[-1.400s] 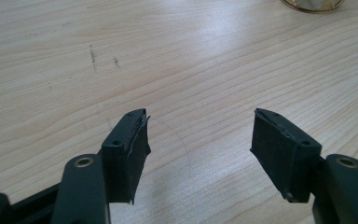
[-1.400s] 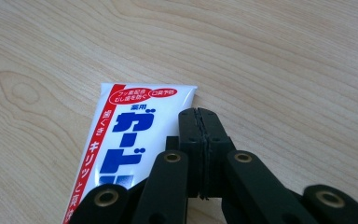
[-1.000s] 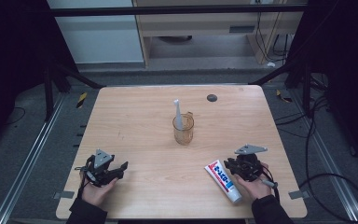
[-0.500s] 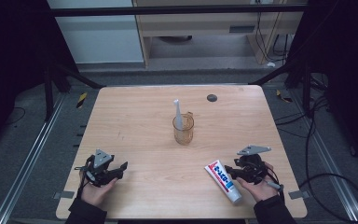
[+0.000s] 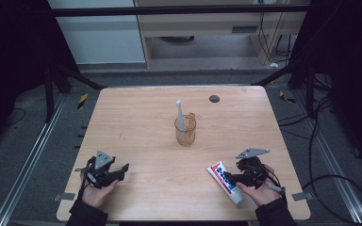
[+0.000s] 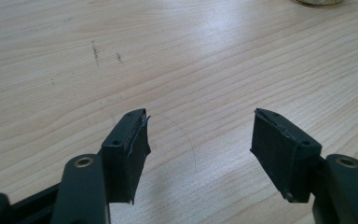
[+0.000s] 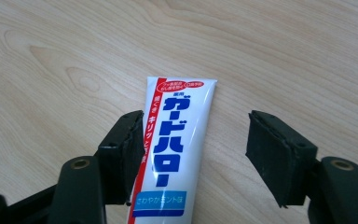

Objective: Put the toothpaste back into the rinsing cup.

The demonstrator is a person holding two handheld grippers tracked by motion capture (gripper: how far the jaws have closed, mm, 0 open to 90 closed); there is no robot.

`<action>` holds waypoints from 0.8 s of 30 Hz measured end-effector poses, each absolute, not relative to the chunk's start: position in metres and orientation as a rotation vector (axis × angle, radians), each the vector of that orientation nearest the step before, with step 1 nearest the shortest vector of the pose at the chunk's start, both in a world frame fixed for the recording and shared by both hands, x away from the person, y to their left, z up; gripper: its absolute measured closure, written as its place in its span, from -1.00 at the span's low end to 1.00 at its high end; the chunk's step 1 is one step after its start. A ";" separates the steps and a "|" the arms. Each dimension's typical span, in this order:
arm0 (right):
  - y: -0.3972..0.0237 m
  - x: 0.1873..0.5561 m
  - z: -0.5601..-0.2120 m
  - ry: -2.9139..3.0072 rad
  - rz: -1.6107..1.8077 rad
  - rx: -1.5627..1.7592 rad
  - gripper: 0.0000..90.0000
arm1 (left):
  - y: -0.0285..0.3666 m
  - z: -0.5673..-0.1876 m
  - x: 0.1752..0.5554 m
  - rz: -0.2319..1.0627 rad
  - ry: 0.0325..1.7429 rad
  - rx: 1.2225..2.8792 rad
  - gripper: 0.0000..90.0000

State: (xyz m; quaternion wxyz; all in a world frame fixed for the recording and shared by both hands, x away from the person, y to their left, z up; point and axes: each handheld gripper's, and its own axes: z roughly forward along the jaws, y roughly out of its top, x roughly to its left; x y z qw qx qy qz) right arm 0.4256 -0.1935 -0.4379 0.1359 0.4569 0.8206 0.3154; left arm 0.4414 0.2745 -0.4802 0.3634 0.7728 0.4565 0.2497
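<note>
Near the front right corner of the table [image 5: 136, 108], a white toothpaste tube [image 5: 225, 182] with blue lettering and a red stripe lies flat on the wood. The right gripper [image 5: 230, 178] sits low over its middle, held in the person's right hand [image 5: 259, 190]. Seen in the right gripper view, the toothpaste tube [image 7: 175, 154] lies lengthwise between the two jaws of the right gripper [image 7: 193, 154]: the one at the picture's left is at the tube's red edge, while the other stands clear, with bare wood between it and the tube. These jaws have just been opening, and the pads do not press on the tube.

Across the table, near the front left corner, the left gripper [image 5: 120, 170] rests in the person's left hand [image 5: 96, 193]. Its own view shows the left gripper [image 6: 198, 140] with jaws wide apart and nothing but wood grain between them.

Toward the middle of the table stands a clear amber glass [image 5: 185, 130] with a white toothbrush [image 5: 180, 113] upright in it, well apart from both grippers. A small dark round spot [image 5: 214, 98] lies near the far edge.
</note>
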 end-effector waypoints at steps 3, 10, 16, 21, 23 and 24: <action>-0.191 0.425 -0.439 2.391 0.902 1.325 -0.24 | 0.274 -0.481 0.441 0.641 1.177 1.988 -0.21; -0.187 0.423 -0.442 2.424 0.851 1.345 -0.36 | 0.274 -0.481 0.442 0.638 1.177 1.998 -0.21; -0.181 0.422 -0.447 2.467 0.802 1.351 -0.41 | 0.274 -0.481 0.442 0.639 1.175 1.999 -0.21; -0.178 0.422 -0.452 2.503 0.766 1.361 -0.43 | 0.274 -0.481 0.442 0.638 1.175 2.001 -0.21; -0.177 0.422 -0.453 2.518 0.749 1.369 -0.43 | 0.274 -0.481 0.442 0.637 1.176 2.002 -0.21; -0.176 0.423 -0.454 2.523 0.745 1.369 -0.43 | 0.274 -0.481 0.442 0.637 1.176 2.002 -0.22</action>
